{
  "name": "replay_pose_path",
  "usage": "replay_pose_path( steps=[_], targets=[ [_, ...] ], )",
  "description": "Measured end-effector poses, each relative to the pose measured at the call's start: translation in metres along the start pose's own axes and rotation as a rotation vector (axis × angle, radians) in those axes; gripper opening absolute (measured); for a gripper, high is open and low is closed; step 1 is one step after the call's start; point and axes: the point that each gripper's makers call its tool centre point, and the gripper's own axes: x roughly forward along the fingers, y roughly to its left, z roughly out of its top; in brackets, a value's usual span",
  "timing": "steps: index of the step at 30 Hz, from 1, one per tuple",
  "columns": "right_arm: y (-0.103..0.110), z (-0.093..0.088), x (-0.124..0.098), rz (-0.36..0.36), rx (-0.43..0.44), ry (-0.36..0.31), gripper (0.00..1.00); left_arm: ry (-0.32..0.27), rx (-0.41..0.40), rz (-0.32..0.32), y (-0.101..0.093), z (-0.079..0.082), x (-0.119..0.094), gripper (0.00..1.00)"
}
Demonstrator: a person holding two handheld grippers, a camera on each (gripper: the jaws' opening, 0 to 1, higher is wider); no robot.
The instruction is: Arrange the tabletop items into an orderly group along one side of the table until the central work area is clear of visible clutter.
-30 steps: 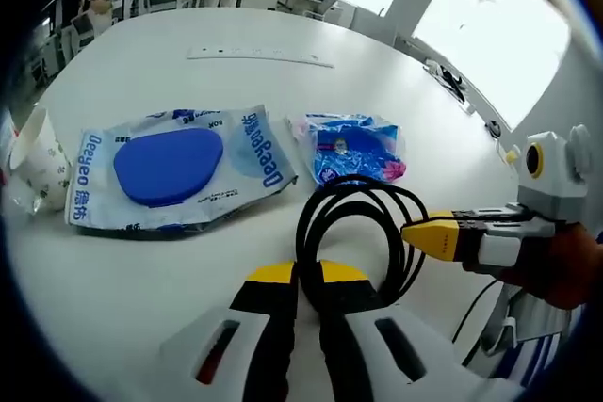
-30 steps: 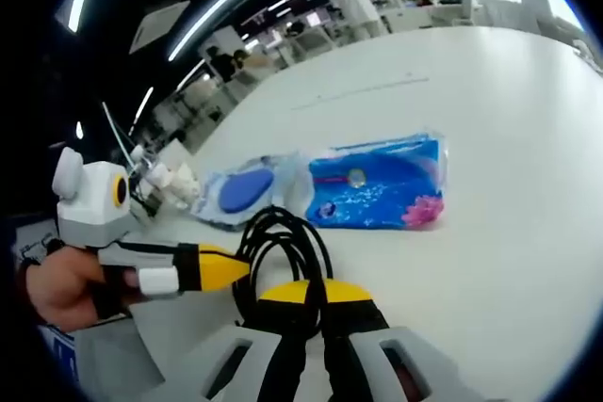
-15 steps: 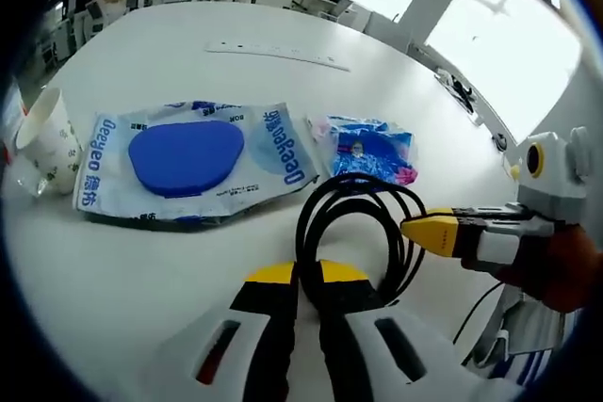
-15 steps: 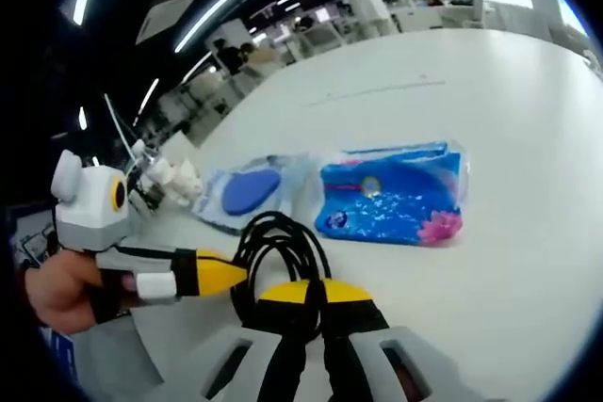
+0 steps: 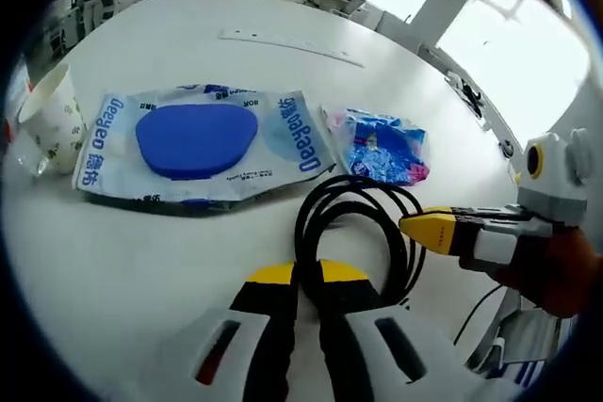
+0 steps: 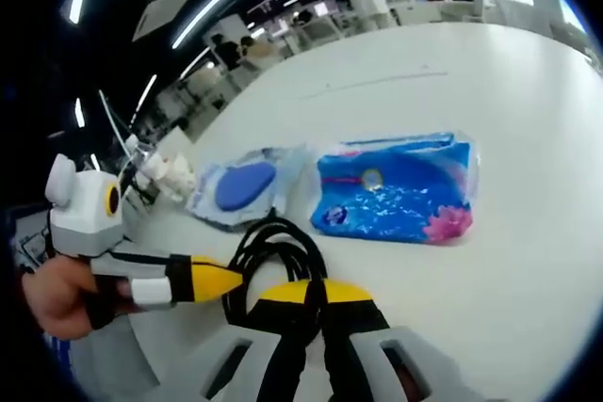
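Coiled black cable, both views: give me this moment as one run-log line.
coiled black cable: pinched by both | left gripper: shut on it | right gripper: shut on it | white round table: wipes and tissue packs beyond

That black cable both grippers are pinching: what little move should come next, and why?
Probably carry the black cable toward the wipes packet and tissue pack. Both the left hand-held gripper and right hand-held gripper grip its coil, which lies apart from them.

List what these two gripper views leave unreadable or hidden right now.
- Coiled black cable: its near loop is hidden under the left gripper in the left gripper view and under the right gripper in the right gripper view.
- White paper cup: cut off by the left gripper view's edge.
- Blue printed plastic packet: print too small in the right gripper view.
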Motion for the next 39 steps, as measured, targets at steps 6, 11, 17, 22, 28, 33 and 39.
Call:
replay_pose_path(
  steps=[6, 11, 17, 22, 28, 33, 39],
  targets=[
    [-0.002, -0.001, 0.002, -0.003, 0.001, 0.007, 0.0, -0.001, -0.007, -0.001, 0.0, 0.0, 0.001, 0.04],
    [-0.004, -0.002, 0.005, -0.004, 0.012, 0.017, 0.0, -0.003, -0.012, -0.001, 0.001, 0.0, 0.002, 0.04],
    [-0.004, -0.002, 0.006, -0.004, 0.008, 0.02, 0.0, -0.005, -0.019, 0.005, 0.002, -0.001, 0.002, 0.04],
    [-0.006, 0.0, 0.004, -0.011, 0.012, 0.017, 0.01, -0.003, -0.024, 0.0, 0.002, 0.0, 0.001, 0.06],
    [-0.007, 0.002, 0.0, -0.019, 0.011, 0.01, 0.04, -0.003, -0.008, -0.008, 0.002, 0.001, -0.003, 0.07],
    [-0.008, 0.005, -0.007, -0.024, 0.006, -0.008, 0.05, -0.009, -0.001, -0.012, 0.005, 0.002, -0.009, 0.06],
    [-0.011, 0.002, -0.016, -0.015, -0.007, -0.016, 0.08, -0.032, 0.019, -0.022, 0.009, 0.007, -0.021, 0.07]
  ],
)
